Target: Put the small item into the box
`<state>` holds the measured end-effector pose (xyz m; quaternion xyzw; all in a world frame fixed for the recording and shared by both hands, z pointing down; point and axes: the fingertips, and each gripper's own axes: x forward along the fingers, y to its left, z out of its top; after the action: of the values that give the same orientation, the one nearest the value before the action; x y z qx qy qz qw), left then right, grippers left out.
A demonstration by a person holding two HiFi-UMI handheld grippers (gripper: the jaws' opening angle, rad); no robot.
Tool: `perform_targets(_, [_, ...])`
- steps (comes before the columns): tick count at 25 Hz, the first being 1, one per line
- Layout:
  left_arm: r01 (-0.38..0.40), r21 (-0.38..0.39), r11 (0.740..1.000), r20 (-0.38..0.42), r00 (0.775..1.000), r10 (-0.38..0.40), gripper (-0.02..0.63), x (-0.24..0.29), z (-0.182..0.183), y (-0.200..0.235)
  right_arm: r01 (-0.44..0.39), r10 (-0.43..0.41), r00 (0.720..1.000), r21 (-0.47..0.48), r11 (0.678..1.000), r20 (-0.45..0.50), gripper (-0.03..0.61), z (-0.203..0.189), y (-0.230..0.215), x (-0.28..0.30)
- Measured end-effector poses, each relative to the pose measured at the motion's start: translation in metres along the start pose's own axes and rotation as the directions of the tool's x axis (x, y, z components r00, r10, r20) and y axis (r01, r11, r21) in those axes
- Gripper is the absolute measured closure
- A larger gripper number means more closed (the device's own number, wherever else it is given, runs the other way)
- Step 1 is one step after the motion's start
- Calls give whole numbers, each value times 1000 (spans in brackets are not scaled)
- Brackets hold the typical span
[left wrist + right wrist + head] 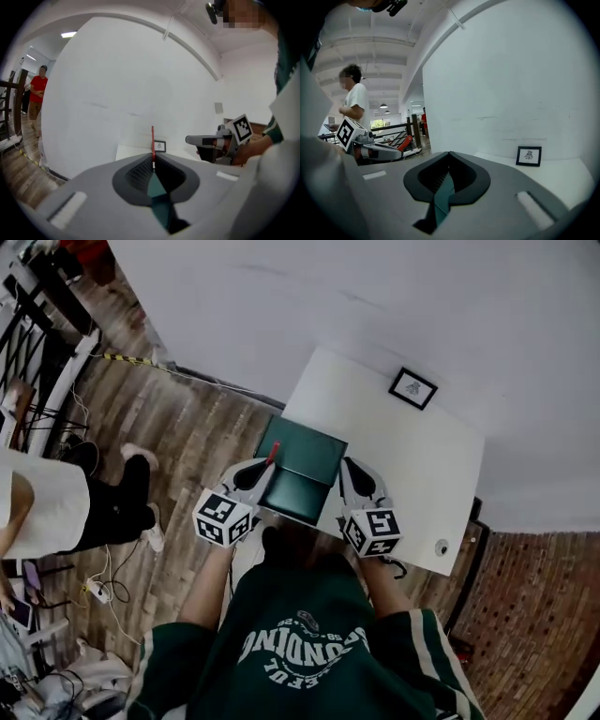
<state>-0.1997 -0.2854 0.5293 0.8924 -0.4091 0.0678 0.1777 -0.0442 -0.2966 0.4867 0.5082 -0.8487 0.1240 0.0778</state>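
Pinching red item [152,138], left tongs [153,157], by green box [300,448]; shirt lettering [302,645] inverted.

Left gripper [153,158], jaws closed on a thin red item [152,138] that stands upright. Just behind the item: white tabletop [131,152] bearing a small framed picture [160,146]. Right of the item: right gripper [190,139]. Far left of it: a person [37,91] in a red shirt.

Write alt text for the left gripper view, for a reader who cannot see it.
The left tool is shut on a thin red stick that stands straight up from its tips. Beyond it lies a white table with a small framed picture by a white wall. The right tool hovers at right.
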Motion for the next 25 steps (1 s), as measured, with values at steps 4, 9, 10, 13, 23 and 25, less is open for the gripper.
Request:
perform_targets(4, [29, 5, 1000, -17, 999, -29, 551, 10, -1, 5, 18, -18, 1000, 4, 1000, 2, 575, -2, -2, 5])
perform_targets(9, [25, 15, 1000, -27, 999, -25, 551, 15, -1, 9, 2, -2, 1000, -1, 1000, -1, 575, -2, -5, 12])
perform_targets(10, [24, 22, 999, -35, 999, -23, 551, 15, -3, 8, -5, 5, 1000, -5, 1000, 1, 575, -1, -6, 13])
perform_targets(13, [11, 53, 999, -65, 998, -7, 551, 15, -11, 9, -28, 28, 1000, -6, 1000, -1, 575, -2, -9, 16])
perform_targets(23, [46, 199, 979, -301, 953, 16, 551, 12, -79, 10, -63, 63, 998, -13, 998, -19, 575, -4, -15, 20])
perform_targets(25, [82, 238, 968, -371, 928, 12, 551, 13, -98, 7, -66, 65, 998, -10, 998, -25, 575, -8, -19, 21])
